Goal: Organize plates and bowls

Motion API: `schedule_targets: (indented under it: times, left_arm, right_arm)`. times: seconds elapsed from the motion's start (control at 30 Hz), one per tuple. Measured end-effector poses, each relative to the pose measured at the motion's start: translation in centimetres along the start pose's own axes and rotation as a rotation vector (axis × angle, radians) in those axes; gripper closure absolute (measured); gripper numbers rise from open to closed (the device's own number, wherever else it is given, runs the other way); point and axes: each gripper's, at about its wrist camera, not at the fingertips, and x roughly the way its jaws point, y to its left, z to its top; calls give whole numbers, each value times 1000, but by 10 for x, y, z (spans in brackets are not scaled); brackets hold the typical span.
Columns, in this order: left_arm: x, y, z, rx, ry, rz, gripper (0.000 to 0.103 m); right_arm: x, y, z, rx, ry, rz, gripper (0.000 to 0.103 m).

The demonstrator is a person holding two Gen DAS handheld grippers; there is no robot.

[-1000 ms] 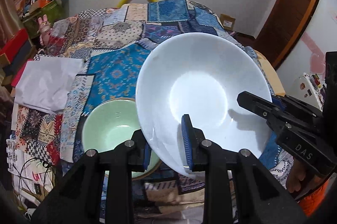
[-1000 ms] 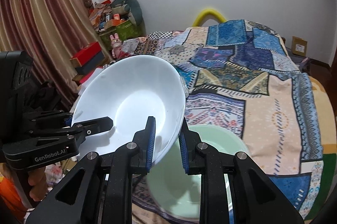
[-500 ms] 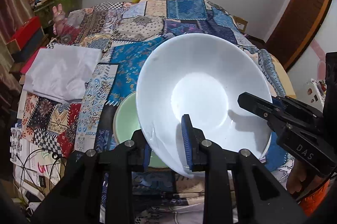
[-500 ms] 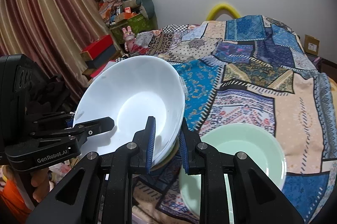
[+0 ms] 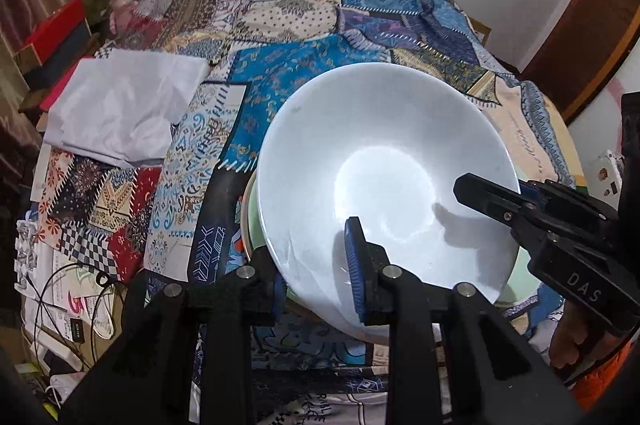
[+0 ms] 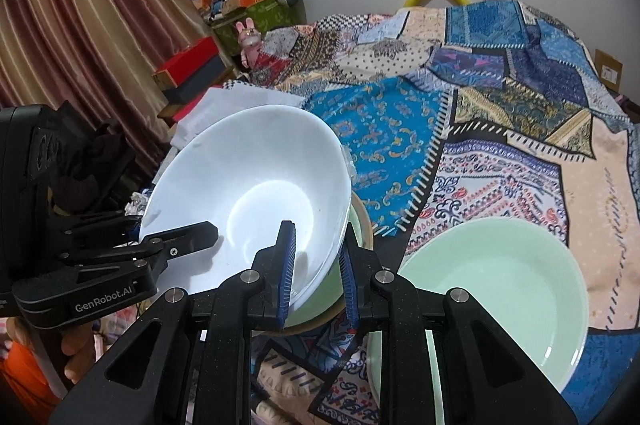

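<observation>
A large white bowl (image 5: 384, 177) hangs tilted between both grippers. My left gripper (image 5: 316, 277) is shut on its near rim, one blue pad inside the bowl and the other finger outside. My right gripper (image 6: 316, 273) is shut on the opposite rim in the same way. Under the white bowl (image 6: 248, 193) sits a pale green bowl (image 5: 250, 221) with a tan rim, mostly hidden by it. A wide pale green plate (image 6: 492, 289) lies on the patchwork cover (image 6: 500, 153) just right of my right gripper.
A crumpled white cloth (image 5: 124, 113) lies on the cover to the left. Cables (image 5: 60, 297) and papers hang off the near-left edge. Red boxes (image 6: 188, 65) and a curtain (image 6: 80, 25) stand beyond the left side. A hand (image 5: 572, 337) holds the other gripper.
Both grippers have carried the white bowl down and across over the pale green bowl, which now lies almost wholly beneath it. The green plate has come into fuller view on the right.
</observation>
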Motion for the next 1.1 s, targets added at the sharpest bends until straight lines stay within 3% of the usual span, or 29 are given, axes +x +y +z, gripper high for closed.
schedule_targets:
  times: [0.4, 1.1]
  left_arm:
    - [31, 12, -5, -41, 62, 0, 77]
    - [34, 12, -2, -38, 54, 57, 77]
  right_arm:
    - [31, -8, -8, 25, 75, 9, 84]
    - [31, -17, -12, 30, 104, 11, 81]
